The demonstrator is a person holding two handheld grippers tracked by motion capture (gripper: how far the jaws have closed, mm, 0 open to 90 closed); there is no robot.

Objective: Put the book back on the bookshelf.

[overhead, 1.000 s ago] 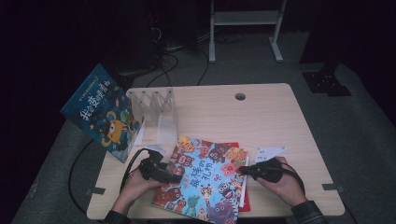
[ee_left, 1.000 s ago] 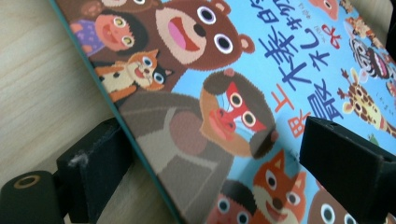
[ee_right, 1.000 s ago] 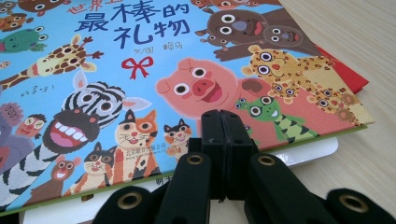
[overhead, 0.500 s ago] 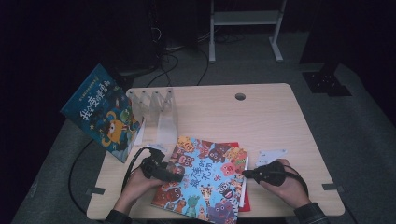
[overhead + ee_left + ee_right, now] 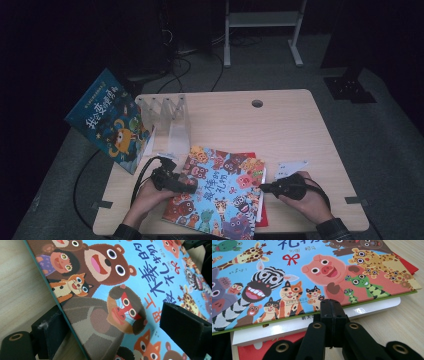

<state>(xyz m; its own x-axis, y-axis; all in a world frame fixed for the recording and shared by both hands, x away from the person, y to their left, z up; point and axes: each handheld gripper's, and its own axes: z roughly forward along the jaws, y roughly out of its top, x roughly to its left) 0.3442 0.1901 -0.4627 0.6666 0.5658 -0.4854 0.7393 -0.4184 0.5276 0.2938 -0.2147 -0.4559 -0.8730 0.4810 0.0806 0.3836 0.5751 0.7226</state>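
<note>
A picture book with cartoon animals on a blue cover (image 5: 220, 192) lies on top of a small stack at the table's front. Under it are a white book (image 5: 367, 308) and a red one (image 5: 262, 350). My left gripper (image 5: 192, 186) is at the top book's left edge. In the left gripper view (image 5: 117, 332) its jaws stand wide, one beneath the edge and one over the cover (image 5: 120, 277), not pressing. My right gripper (image 5: 262, 187) is shut with nothing in it. Its tips (image 5: 333, 306) sit against the stack's right edge, just under the top book (image 5: 287, 277).
A blue picture book (image 5: 107, 120) leans at the table's left edge beside a clear acrylic rack (image 5: 170, 117). A white card (image 5: 290, 169) lies behind my right hand. The wooden table (image 5: 280, 130) has a cable hole (image 5: 257, 103) at the back.
</note>
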